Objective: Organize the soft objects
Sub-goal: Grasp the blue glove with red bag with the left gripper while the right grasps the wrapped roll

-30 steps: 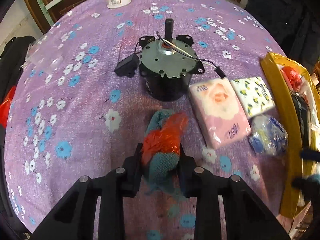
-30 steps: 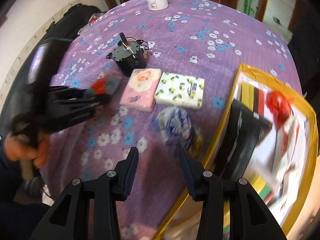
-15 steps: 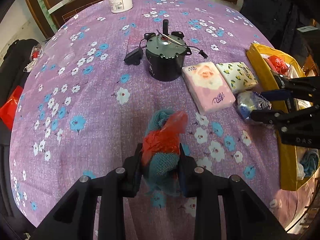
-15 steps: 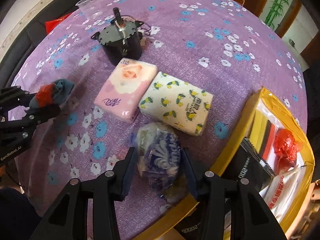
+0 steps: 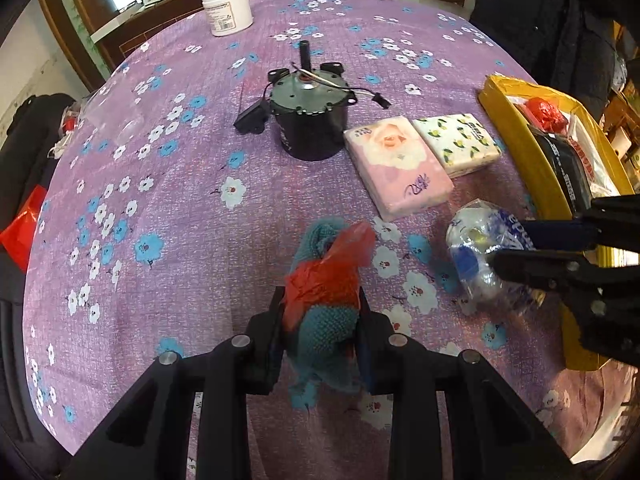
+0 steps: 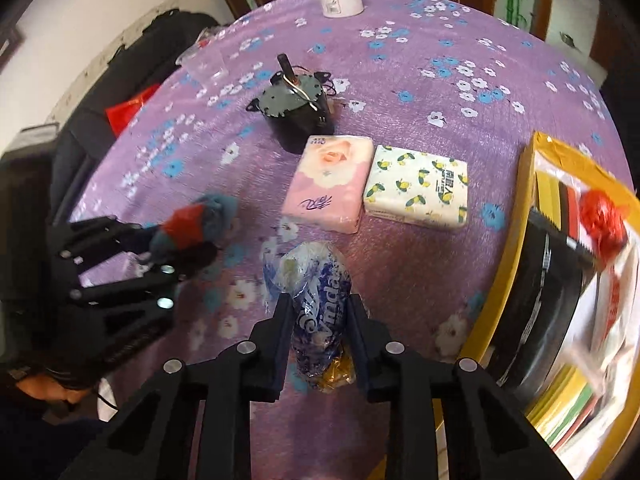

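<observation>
My left gripper (image 5: 320, 316) is shut on a teal knitted cloth wrapped in red plastic (image 5: 326, 304), held just above the purple flowered tablecloth (image 5: 160, 184); it also shows in the right wrist view (image 6: 192, 228). My right gripper (image 6: 318, 316) is shut on a blue-and-white plastic-wrapped tissue roll (image 6: 316, 296), which also shows in the left wrist view (image 5: 480, 252). A pink tissue pack (image 6: 326, 184) and a lemon-print tissue pack (image 6: 418, 186) lie side by side behind the roll.
A black motor (image 5: 308, 120) with wires stands mid-table. A white jar (image 5: 226, 8) stands at the far edge. A yellow box (image 6: 520, 208) with packets and a red bag stands at the right. A clear plastic cup (image 5: 114, 114) lies at the left.
My right gripper has closed in on the tissue roll and gripped it. My left gripper still holds the teal and red cloth and has shifted little.
</observation>
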Tool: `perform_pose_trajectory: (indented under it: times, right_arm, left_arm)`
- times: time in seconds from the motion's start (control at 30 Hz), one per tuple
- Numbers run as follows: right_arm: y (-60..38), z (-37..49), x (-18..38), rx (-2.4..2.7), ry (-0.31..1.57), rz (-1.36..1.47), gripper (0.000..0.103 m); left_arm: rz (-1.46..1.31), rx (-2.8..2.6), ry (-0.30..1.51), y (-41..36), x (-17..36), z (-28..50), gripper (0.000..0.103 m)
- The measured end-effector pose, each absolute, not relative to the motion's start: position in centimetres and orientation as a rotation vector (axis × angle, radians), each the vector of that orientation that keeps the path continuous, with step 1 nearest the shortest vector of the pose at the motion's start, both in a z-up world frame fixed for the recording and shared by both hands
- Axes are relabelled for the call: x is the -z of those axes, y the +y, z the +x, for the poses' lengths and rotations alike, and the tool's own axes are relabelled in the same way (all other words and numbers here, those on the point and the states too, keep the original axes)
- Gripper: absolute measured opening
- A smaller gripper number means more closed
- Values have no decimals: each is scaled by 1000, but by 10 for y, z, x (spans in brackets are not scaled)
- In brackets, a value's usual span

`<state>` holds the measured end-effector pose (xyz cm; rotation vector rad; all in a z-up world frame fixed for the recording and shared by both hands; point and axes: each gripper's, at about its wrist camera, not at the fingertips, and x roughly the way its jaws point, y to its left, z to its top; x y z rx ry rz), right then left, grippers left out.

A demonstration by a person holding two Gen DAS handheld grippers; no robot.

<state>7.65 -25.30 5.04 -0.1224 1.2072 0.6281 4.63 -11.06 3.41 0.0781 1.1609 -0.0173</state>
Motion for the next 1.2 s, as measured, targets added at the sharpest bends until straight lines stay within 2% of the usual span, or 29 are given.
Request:
perform_pose_trajectory:
  times: [0.67, 1.2]
  right_arm:
    - [-273, 64, -70, -603, 1173, -9, 29]
    - [-281, 61, -74, -616, 1172, 55, 29]
  left_arm:
    - [142, 47, 1127, -131, -45, 39, 28]
    - [-6, 43, 1123, -88, -52, 20, 29]
